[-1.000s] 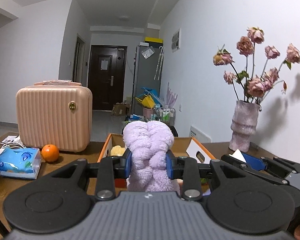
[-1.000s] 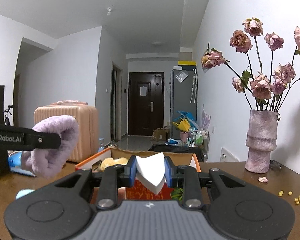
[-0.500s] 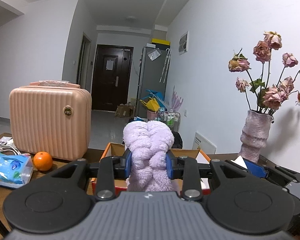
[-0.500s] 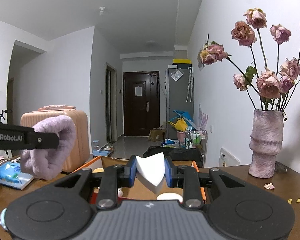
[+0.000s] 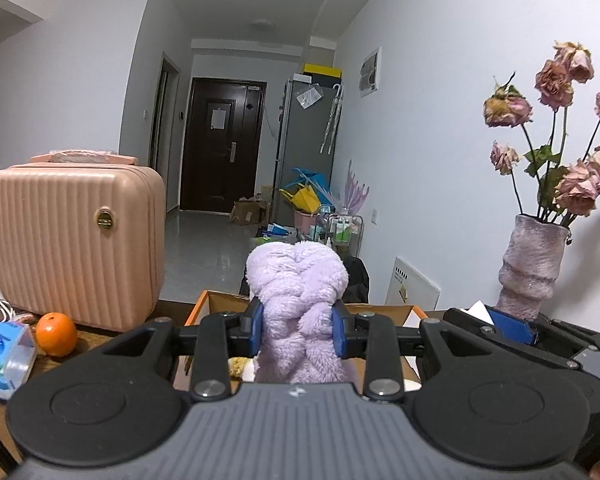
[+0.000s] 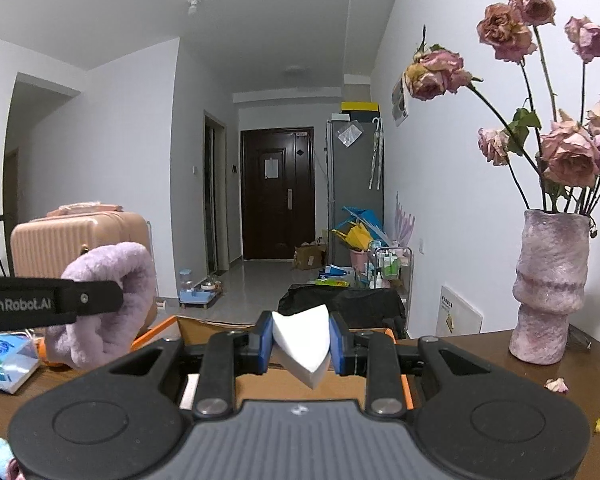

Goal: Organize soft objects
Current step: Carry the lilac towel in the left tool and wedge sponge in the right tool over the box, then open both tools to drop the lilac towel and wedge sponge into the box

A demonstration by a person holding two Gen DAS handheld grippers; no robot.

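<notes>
Tabletop orange (image 5: 56,334) in left view only; left gripper (image 5: 298,334) clamping purple plush (image 5: 298,280), right gripper (image 6: 300,338) white sponge (image 6: 302,344).

Cool, even indoor light; soft flower shadow on wall (image 5: 440,152); sharp focus; fisheye bending, dark corners

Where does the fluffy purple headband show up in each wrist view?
Left wrist view: the purple headband sits bottom centre, pinched between the left tongs.
Right wrist view: it hangs at the left edge, partly behind the side of the left tongs.
Shared landmark: the pink suitcase, left of the headband in the left view, just behind it in the right view.
</notes>
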